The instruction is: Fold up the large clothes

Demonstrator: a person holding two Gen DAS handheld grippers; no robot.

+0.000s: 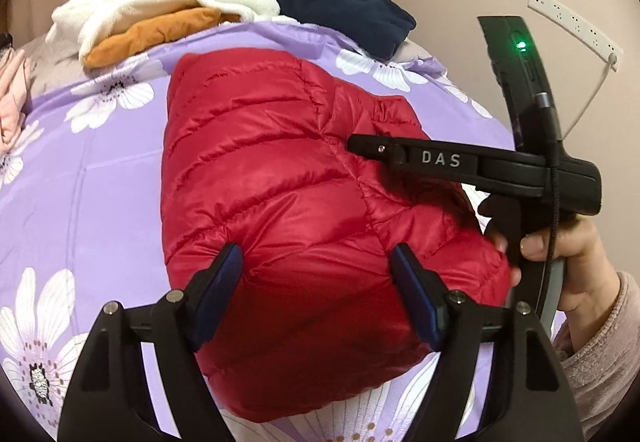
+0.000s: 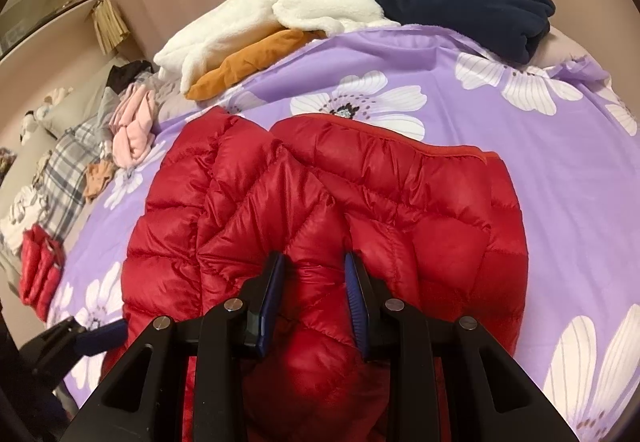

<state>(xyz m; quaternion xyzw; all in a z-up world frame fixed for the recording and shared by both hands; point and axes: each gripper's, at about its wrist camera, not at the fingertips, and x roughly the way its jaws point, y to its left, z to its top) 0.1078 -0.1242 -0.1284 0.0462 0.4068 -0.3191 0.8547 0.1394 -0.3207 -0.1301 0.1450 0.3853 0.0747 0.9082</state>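
A red quilted down jacket [image 1: 272, 178] lies folded into a bundle on the purple flowered bedsheet [image 1: 88, 170]. My left gripper [image 1: 318, 256] is open, its blue pads pressing on the jacket's near part. My right gripper [image 2: 316, 262] has its pads partly closed around a bulging fold of the jacket [image 2: 360, 202]. The right gripper's body [image 1: 472, 162] shows in the left wrist view, reaching over the jacket's right side, held by a hand [image 1: 568, 254]. The tip of the left gripper [image 2: 100, 334] shows at the lower left of the right wrist view.
A white fleece [image 1: 160, 10] on an orange garment [image 1: 152, 36] and a navy garment [image 1: 348, 14] lie at the bed's far edge. Pink clothes [image 2: 134, 126], a plaid garment [image 2: 68, 162] and a small red item [image 2: 38, 270] lie left. A wall power strip [image 1: 576, 26] is right.
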